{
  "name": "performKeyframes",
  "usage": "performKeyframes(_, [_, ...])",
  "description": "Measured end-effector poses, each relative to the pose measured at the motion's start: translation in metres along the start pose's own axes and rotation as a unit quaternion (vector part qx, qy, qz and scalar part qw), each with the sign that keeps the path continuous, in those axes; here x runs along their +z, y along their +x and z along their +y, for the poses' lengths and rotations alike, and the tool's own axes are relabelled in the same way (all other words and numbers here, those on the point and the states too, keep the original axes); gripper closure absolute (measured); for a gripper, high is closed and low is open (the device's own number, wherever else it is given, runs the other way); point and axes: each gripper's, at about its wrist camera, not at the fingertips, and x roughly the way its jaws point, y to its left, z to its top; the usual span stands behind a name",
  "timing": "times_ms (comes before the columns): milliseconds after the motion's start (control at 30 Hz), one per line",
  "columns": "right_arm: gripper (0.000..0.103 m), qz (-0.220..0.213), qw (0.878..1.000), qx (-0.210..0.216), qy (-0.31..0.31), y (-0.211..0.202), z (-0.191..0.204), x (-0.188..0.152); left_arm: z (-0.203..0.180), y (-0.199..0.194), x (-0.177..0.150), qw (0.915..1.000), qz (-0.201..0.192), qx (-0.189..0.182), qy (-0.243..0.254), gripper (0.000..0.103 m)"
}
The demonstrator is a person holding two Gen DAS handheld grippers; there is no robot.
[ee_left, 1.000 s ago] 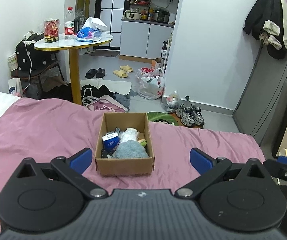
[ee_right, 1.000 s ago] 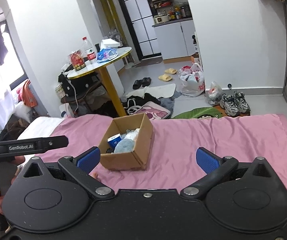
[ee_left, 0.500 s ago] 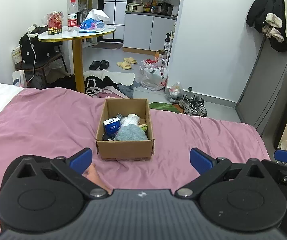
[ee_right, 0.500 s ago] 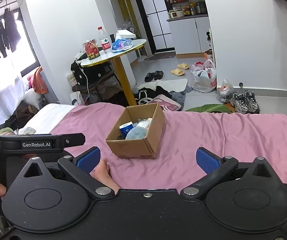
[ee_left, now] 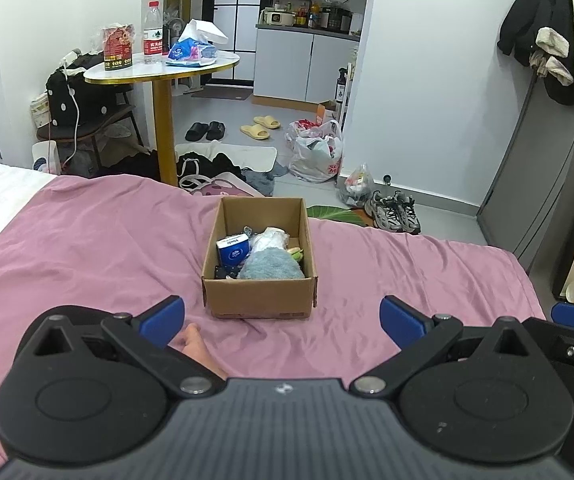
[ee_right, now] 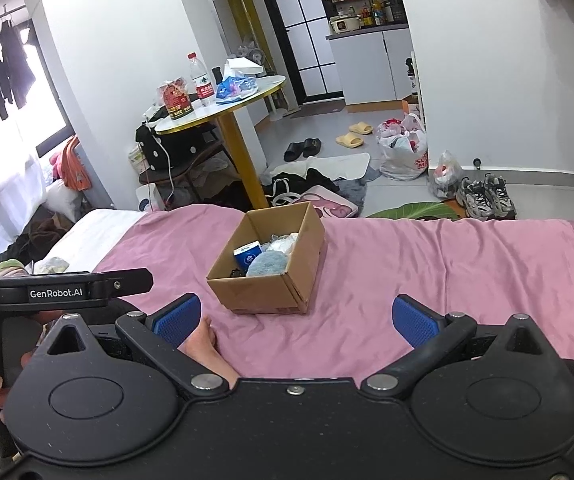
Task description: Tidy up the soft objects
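Note:
A brown cardboard box (ee_left: 260, 298) (ee_right: 255, 292) sits on the pink bed sheet (ee_left: 87, 248) (ee_right: 427, 264). Inside lie a fluffy blue-grey cloth (ee_left: 271, 268) (ee_right: 267, 262), a blue tissue pack (ee_left: 233, 249) (ee_right: 249, 254), a white crumpled plastic bag (ee_left: 269, 238) (ee_right: 283, 243) and something green (ee_left: 295, 254). My left gripper (ee_left: 283, 318) is open and empty, held back from the box's near side. My right gripper (ee_right: 294, 318) is open and empty too, short of the box. The left gripper's body (ee_right: 67, 290) shows at the left of the right wrist view.
A person's bare foot (ee_left: 197, 344) (ee_right: 203, 340) rests on the sheet near the left fingers. Beyond the bed stand a round gold-legged table (ee_left: 165, 68) with a bottle and packets, floor clutter of slippers, bags and sneakers (ee_left: 395, 210), and a kitchen doorway.
Both grippers have pulled back and risen, so the box looks smaller and farther. A bare foot has come into view near the left fingers. Both grippers stay open.

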Motion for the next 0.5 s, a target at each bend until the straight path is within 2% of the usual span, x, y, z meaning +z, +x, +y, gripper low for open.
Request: performKeyframes(500, [0.0, -0.002, 1.0, -0.008, -0.003, -0.0006, 0.0035, 0.0017, 0.0034, -0.0036, -0.0029, 1.0, -0.003, -0.001, -0.001, 0.0])
